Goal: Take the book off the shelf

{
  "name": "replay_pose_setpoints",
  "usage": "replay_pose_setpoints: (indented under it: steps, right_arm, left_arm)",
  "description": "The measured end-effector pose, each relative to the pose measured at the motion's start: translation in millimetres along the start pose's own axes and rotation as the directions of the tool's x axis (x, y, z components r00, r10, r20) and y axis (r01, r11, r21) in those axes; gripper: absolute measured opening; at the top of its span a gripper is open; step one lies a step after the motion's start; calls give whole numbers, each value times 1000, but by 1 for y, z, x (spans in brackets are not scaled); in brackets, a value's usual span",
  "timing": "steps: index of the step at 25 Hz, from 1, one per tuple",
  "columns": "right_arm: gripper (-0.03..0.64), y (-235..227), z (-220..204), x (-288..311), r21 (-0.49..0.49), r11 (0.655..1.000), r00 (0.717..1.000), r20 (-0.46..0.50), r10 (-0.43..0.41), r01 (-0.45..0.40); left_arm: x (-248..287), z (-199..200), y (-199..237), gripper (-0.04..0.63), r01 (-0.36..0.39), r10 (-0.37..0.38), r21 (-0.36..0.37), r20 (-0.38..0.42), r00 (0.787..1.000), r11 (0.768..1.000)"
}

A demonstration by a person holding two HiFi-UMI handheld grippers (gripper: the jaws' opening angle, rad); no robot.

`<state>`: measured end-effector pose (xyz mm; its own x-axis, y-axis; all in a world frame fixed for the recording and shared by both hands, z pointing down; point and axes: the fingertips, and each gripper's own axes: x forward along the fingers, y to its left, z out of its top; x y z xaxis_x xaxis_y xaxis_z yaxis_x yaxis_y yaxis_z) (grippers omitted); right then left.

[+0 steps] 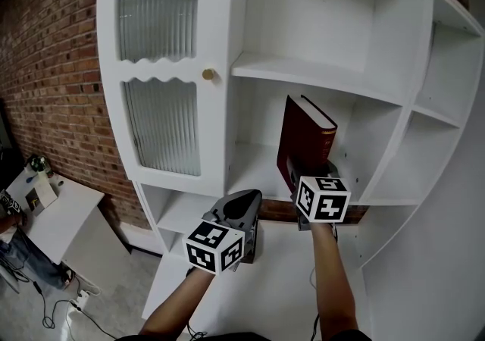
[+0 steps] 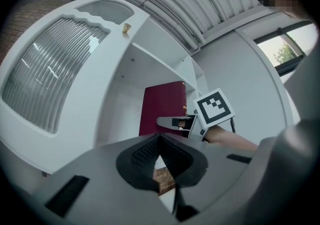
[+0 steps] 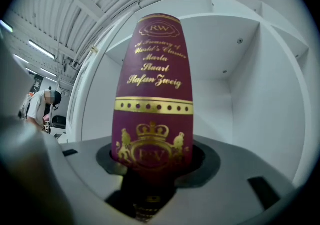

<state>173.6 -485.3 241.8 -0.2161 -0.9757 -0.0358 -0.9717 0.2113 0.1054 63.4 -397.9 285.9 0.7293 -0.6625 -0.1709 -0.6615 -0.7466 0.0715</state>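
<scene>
White shelf (image 1: 303,74) on a brick wall (image 1: 53,67); book (image 1: 305,139) stands in its middle bay, spine clamped low by the right tool (image 1: 292,175); left tool (image 1: 244,199) hangs beside, jaws together, empty; the pull-out seems in hand; next, draw the book straight back, clear of the shelf

Grey left gripper (image 1: 244,197), right gripper (image 1: 291,173); black-white marker cubes (image 1: 216,246).

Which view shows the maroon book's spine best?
The right gripper view: the maroon book fills the frame, its gold-lettered spine facing the camera between the jaws. The head view shows it from above, lettering unreadable; the left gripper view shows only a plain cover.
</scene>
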Motion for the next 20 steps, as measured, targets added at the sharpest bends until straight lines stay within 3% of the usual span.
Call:
replay_pose_setpoints:
  steps: [20]
  right_arm:
    - [239, 12, 13, -83, 19, 987, 985, 69, 155, -157]
  left_arm:
    - [-12, -2, -30, 15, -115, 115, 15, -6, 993, 993]
